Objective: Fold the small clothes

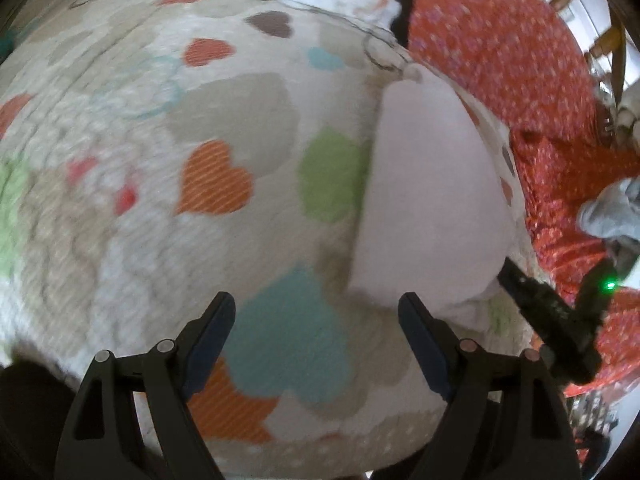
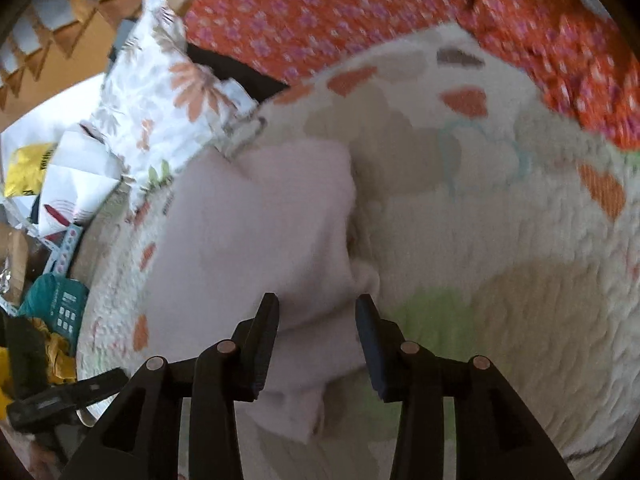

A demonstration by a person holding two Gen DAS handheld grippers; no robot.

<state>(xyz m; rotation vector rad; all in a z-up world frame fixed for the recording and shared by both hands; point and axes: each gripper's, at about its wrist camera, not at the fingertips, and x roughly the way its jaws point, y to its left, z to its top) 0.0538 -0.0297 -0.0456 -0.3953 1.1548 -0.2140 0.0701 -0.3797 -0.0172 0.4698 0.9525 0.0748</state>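
Pale pink, soft knit, the small folded garment [image 2: 260, 240] lies flat on a white quilted blanket printed with coloured hearts [image 1: 160, 140]. The right gripper [image 2: 317, 308] stands over the garment's near edge, its jaws spread apart with a fold of the pink cloth between them; whether they touch it I cannot tell. The left gripper [image 1: 316, 308] hangs above a teal heart just beside the garment, jaws wide open and holding nothing. Beyond the blanket spreads an orange-red cloth dotted with pink flowers [image 2: 320, 8], and a white floral cushion with orange daisies [image 2: 160, 112] sits against the blanket's far edge. Both views are blurred.
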